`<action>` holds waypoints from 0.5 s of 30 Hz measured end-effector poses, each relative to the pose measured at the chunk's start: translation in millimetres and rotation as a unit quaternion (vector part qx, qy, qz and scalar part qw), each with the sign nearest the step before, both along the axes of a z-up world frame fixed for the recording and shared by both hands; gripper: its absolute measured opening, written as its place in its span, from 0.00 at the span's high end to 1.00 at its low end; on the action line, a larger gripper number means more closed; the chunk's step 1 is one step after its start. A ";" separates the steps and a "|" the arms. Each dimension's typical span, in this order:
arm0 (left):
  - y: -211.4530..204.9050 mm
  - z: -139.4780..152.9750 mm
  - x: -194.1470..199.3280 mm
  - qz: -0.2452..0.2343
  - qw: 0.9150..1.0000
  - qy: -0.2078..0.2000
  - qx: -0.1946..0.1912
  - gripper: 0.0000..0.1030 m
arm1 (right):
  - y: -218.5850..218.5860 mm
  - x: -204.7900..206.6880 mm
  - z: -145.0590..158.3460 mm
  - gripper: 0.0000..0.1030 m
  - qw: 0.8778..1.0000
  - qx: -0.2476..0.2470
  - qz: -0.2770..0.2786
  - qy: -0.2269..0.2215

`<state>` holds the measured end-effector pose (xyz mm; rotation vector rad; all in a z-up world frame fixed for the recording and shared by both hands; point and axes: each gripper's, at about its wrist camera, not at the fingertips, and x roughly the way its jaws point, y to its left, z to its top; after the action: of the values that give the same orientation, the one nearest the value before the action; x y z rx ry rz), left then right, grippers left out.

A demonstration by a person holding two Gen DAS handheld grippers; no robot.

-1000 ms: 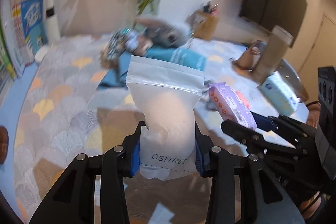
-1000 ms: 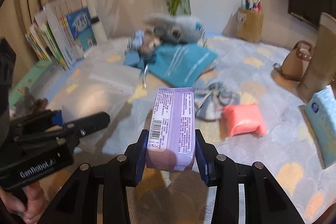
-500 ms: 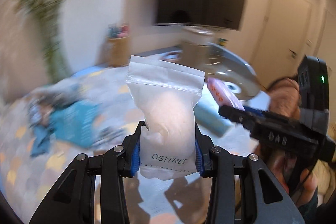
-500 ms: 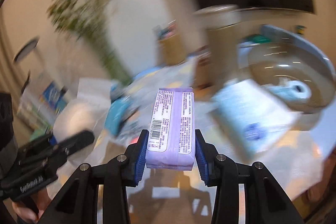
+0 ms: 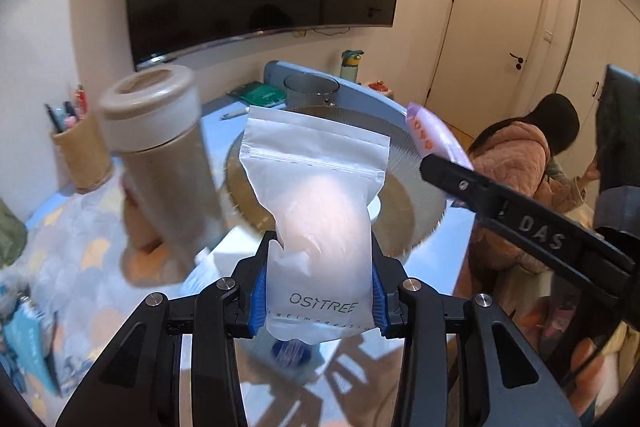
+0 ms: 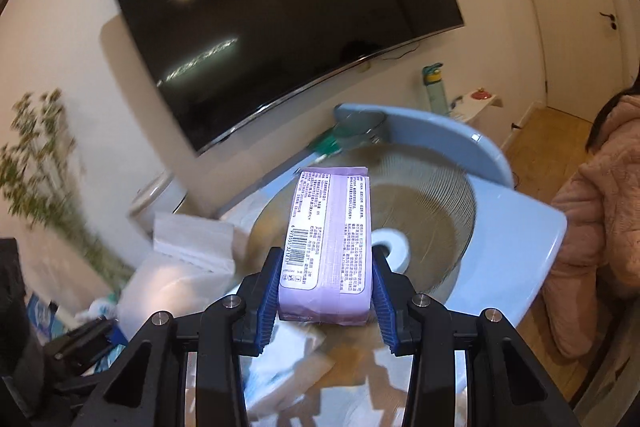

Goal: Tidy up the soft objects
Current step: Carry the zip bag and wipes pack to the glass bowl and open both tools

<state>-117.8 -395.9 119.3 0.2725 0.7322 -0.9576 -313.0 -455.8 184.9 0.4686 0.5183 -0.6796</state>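
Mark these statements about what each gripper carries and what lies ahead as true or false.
1. The left gripper grips a white zip pouch. True.
2. The right gripper is empty. False: its jaws are shut on a purple packet.
3. A round fluted basket lies ahead of the purple packet. True.
4. The pouch's zip top is torn open. False: it looks sealed.
5. A dark TV screen hangs on the wall. True.
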 end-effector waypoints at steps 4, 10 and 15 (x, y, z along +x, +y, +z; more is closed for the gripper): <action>-33.5 -5.5 12.5 0.003 1.000 -0.018 0.002 0.60 | -26.7 11.0 1.4 0.60 1.000 -0.005 -0.018 0.016; -38.5 -5.1 13.3 -0.005 0.999 -0.046 -0.019 0.24 | -61.3 10.6 -5.9 0.31 0.999 0.044 -0.029 -0.008; -5.4 11.8 3.6 -0.010 0.998 -0.023 -0.049 0.24 | -49.1 -8.0 -1.3 0.31 0.998 0.046 -0.028 -0.015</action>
<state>-114.2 -401.3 131.1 0.2152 0.6394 -1.0001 -321.0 -504.9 183.6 0.5801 0.5117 -0.7033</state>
